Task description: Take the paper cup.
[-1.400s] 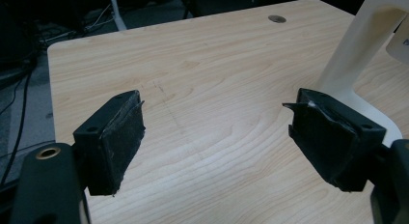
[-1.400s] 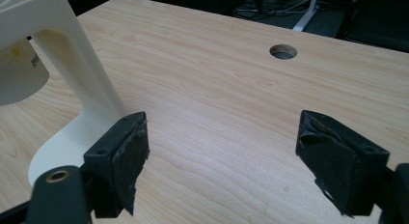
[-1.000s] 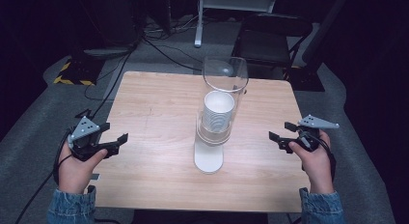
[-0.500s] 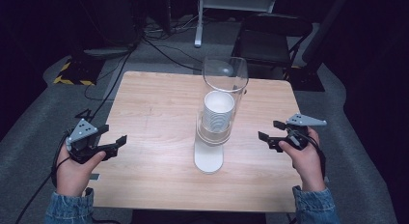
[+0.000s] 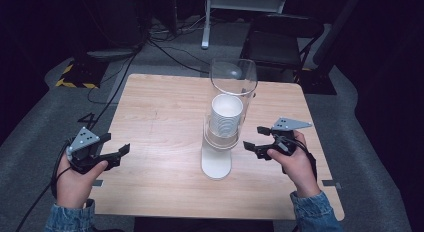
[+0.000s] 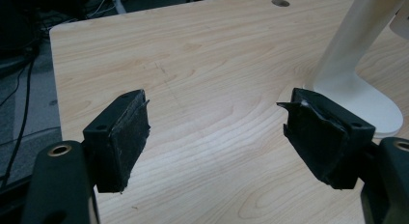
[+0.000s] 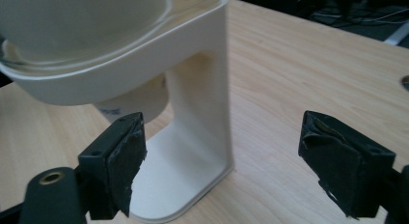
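Observation:
A white dispenser stand (image 5: 216, 164) rises from the middle of the wooden table (image 5: 160, 112). It carries a clear tube (image 5: 234, 79) with a stack of white paper cups (image 5: 226, 114) inside. My right gripper (image 5: 254, 138) hovers just right of the stand, and its jaws have just been opening with nothing between them. In the right gripper view the right gripper (image 7: 222, 156) faces the stand's upright (image 7: 202, 113), and the lowest cup (image 7: 140, 101) pokes out under the ring. My left gripper (image 5: 120, 154) stands open near the table's left edge. In its own view the left gripper (image 6: 217, 132) frames bare wood, the stand (image 6: 354, 55) to its right.
A dark chair (image 5: 280, 37) and a white frame stand on the floor behind the table. Cables (image 5: 150, 42) run across the grey floor at the back left. A cable hole (image 6: 280, 2) sits near the table's far edge.
My right gripper has moved left towards the dispenser stand and its jaws stand a little wider. The left gripper has stayed put.

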The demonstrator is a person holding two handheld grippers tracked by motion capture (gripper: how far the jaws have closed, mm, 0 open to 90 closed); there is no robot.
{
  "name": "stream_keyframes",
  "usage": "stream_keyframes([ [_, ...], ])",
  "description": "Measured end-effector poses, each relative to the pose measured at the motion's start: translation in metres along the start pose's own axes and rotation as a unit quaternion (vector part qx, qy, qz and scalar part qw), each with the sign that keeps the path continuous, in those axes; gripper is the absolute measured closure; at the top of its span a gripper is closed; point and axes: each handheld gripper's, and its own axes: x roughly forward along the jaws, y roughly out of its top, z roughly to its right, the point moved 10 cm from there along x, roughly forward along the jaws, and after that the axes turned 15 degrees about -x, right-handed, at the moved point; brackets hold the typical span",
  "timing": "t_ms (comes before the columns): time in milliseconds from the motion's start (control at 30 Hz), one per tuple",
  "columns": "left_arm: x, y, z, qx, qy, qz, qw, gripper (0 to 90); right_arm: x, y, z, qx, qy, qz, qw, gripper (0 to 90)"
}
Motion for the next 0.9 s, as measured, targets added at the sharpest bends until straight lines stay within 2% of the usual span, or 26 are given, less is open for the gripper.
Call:
stream_keyframes([
  [133, 0.001, -0.002, 0.000, 0.000, 0.000, -0.003, 1.0000, 23.4, 0.011, 0.003, -0.013, -0.010, 0.025, -0.003, 0.9996, 18.6],
  [467, 0.002, -0.005, -0.001, -0.001, 0.001, -0.006, 1.0000, 23.4, 0.031, 0.009, -0.037, -0.024, 0.058, 0.007, 0.9980, 17.8],
  [733, 0.002, -0.005, 0.000, -0.002, -0.001, -0.006, 1.0000, 23.4, 0.048, 0.008, -0.047, -0.030, 0.066, 0.018, 0.9972, 16.7],
  [900, 0.003, -0.006, 0.000, -0.002, -0.002, -0.008, 1.0000, 23.4, 0.059, 0.012, -0.051, -0.024, 0.063, 0.044, 0.9968, 16.5],
])
